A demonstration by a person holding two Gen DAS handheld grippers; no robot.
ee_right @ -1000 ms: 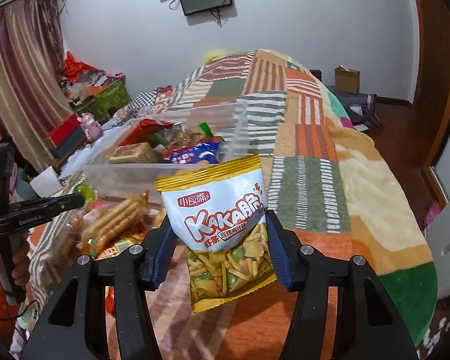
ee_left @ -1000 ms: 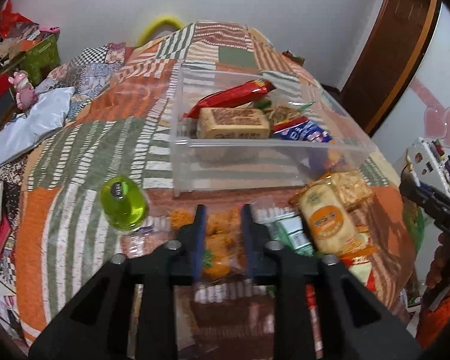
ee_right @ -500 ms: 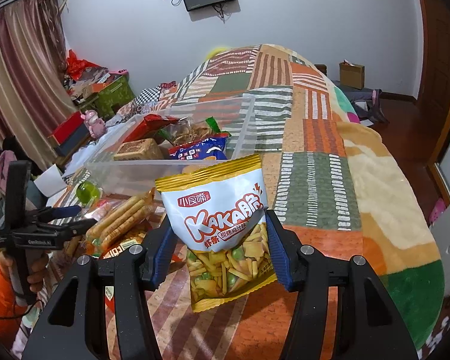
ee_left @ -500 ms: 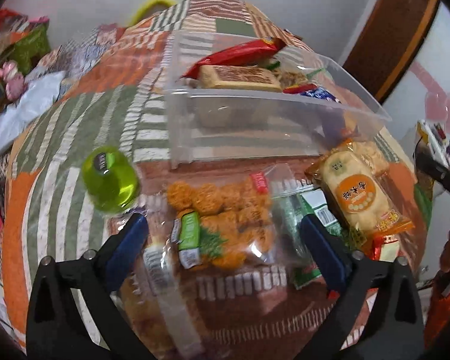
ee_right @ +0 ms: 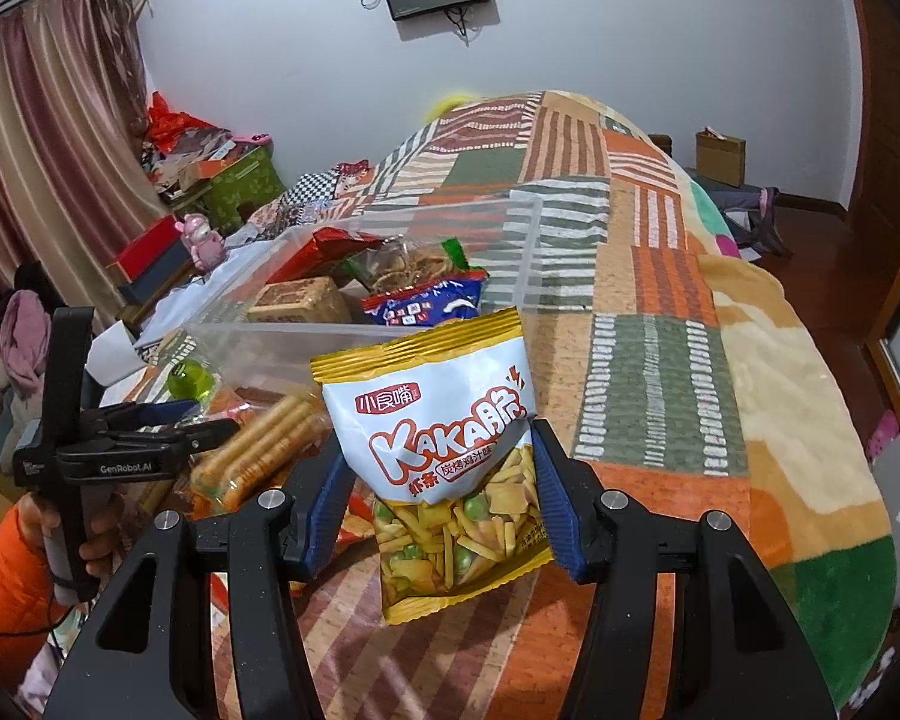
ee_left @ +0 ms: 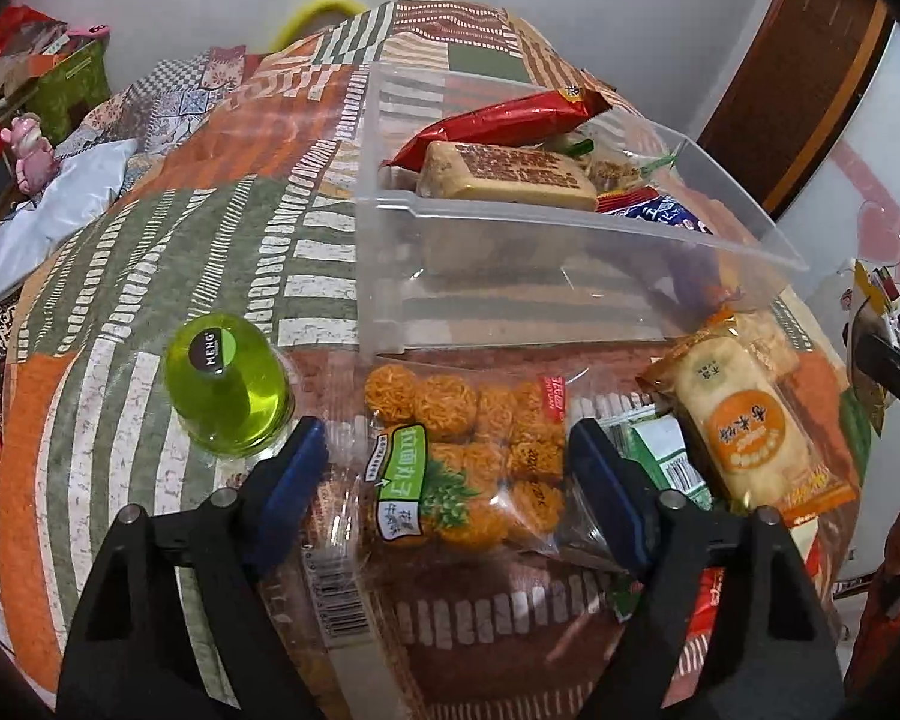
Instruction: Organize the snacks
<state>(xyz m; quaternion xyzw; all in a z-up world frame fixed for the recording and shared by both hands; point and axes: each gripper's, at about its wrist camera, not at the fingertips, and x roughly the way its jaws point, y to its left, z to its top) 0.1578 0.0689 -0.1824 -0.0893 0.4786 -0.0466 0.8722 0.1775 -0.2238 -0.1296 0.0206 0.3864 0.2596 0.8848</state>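
Bringing my left gripper [ee_left: 444, 468] down with jaws just closing around the noodle-ball bag [ee_left: 456, 456] on the bed [ee_left: 150, 276], not yet pinching, while my right gripper [ee_right: 438, 504] pinches the KAKA bag [ee_right: 444, 456]; next I squeeze and lift toward the bin [ee_left: 570, 228].

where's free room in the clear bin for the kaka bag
The clear bin is bare along its near wall, in front of the tan block pack. Its far end is crowded. The striped bedspread right of the bin is free too.
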